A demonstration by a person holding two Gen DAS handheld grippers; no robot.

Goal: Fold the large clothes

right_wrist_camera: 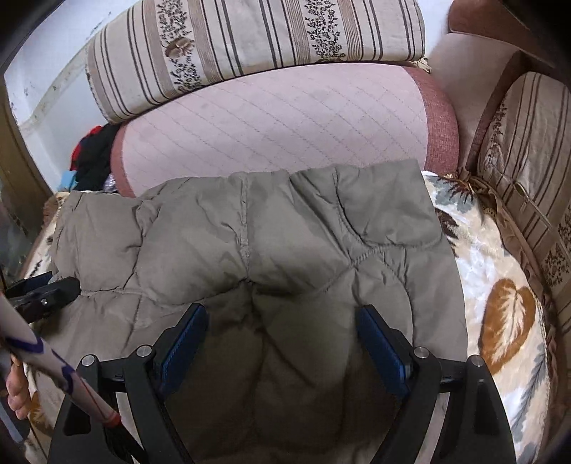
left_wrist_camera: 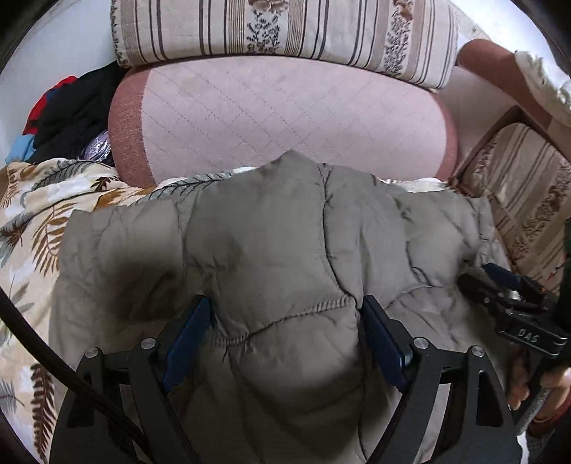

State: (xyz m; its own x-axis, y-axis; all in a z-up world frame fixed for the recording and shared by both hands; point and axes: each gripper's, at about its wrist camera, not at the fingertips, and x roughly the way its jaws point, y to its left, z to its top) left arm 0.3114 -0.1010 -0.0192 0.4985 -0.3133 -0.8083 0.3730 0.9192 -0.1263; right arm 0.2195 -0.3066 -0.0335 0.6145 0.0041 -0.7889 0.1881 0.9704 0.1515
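Observation:
A grey-olive quilted padded jacket (left_wrist_camera: 271, 242) lies folded on a leaf-patterned blanket; it also fills the right wrist view (right_wrist_camera: 271, 228). My left gripper (left_wrist_camera: 285, 314) is open, its blue-padded fingers (left_wrist_camera: 382, 339) astride a puffed near part of the jacket, which bulges between them. My right gripper (right_wrist_camera: 282, 317) is open the same way over the jacket's near right part. The right gripper shows at the right edge of the left wrist view (left_wrist_camera: 499, 282), beside the jacket. The left gripper shows at the left edge of the right wrist view (right_wrist_camera: 39, 285).
A pink quilted cushion (left_wrist_camera: 285, 114) lies behind the jacket, a striped floral bolster (left_wrist_camera: 278, 28) behind that. A pile of dark, red and blue clothes (left_wrist_camera: 67, 110) sits at the far left. The leaf blanket (right_wrist_camera: 499, 321) extends right. A striped cushion (right_wrist_camera: 528, 150) stands at the right.

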